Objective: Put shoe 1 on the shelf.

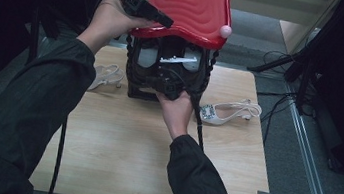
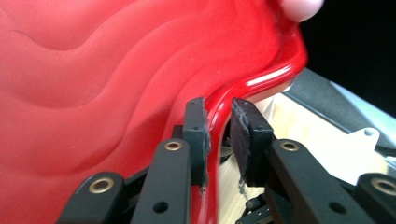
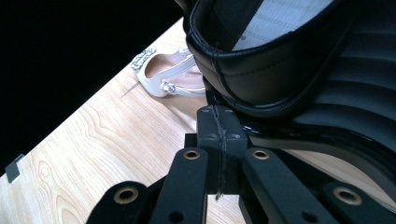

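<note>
Red lid (image 1: pixel 192 4) edge sitting clamped in left claw (image 2: pixel 218 140), holding it raised; right claw (image 3: pixel 219 135), pressed together, steadying black case (image 1: pixel 163 70) on worktop (image 1: pixel 118 145)

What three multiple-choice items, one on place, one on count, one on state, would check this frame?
1. Where does the left gripper grip the red lid?
A. its edge
B. its pink knob
C. its middle

2. How many pale shoes lie on the table?
A. one
B. two
C. four

3. How is the red lid?
A. raised open
B. shut on the black case
C. lying on the floor

Answers: 1 A, the pads straddle the rim; 2 B, one shoe left and one shoe right of the black case; 3 A, the case interior shows beneath it.
</note>
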